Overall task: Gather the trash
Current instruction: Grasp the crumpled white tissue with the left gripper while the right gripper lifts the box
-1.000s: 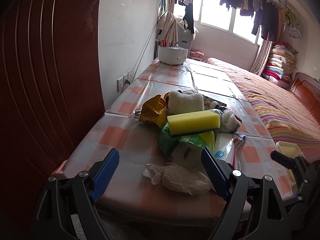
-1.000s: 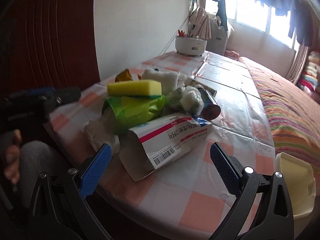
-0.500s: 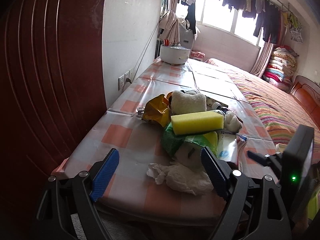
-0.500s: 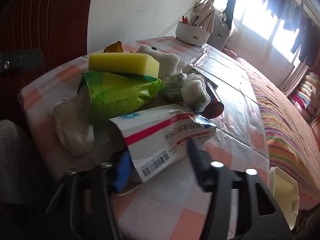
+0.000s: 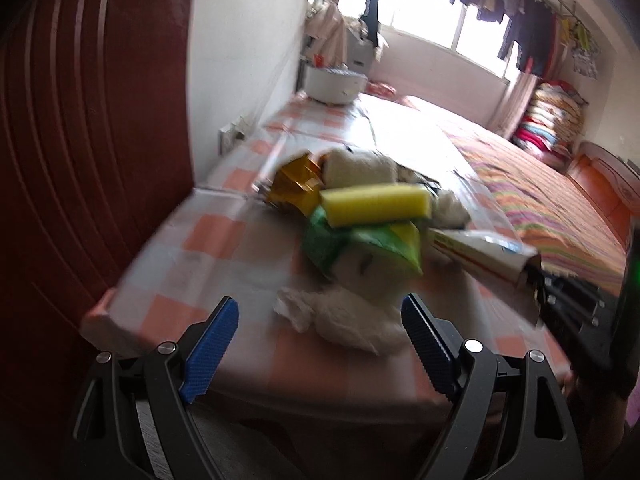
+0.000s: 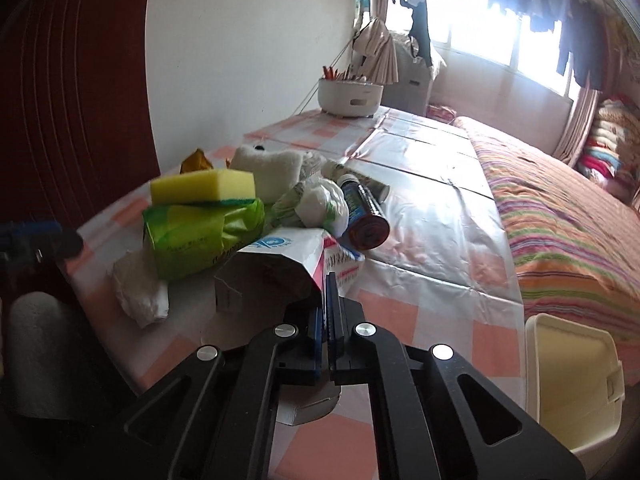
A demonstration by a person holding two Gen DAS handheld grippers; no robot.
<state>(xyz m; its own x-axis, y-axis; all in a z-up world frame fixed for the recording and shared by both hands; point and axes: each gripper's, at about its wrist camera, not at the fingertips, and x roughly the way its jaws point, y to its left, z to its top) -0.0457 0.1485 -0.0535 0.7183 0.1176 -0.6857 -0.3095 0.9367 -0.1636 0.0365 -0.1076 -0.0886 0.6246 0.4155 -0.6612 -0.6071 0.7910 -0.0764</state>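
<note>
A pile of trash lies on the checked table [image 5: 208, 240]: a yellow sponge [image 5: 376, 204], a green packet [image 5: 360, 248], crumpled white tissue [image 5: 344, 320], a gold wrapper [image 5: 296, 184] and a white and red carton [image 5: 480, 252]. My left gripper [image 5: 320, 340] is open and empty, just short of the tissue. My right gripper [image 6: 326, 300] is shut on the wall of the carton [image 6: 280, 264] at its open end. The sponge [image 6: 200, 186], green packet [image 6: 196, 236] and tissue [image 6: 136, 296] lie left of it.
A cream bin [image 6: 572, 384] stands below the table's right edge. A dark tube [image 6: 364, 216] and a white bag [image 6: 320, 204] lie behind the carton. A white pot [image 6: 350, 96] stands at the far end. A bed [image 6: 568, 216] runs along the right.
My right gripper has closed from wide open onto the carton's wall and lifted its open end. My left gripper has stayed open, and its view has shifted slightly.
</note>
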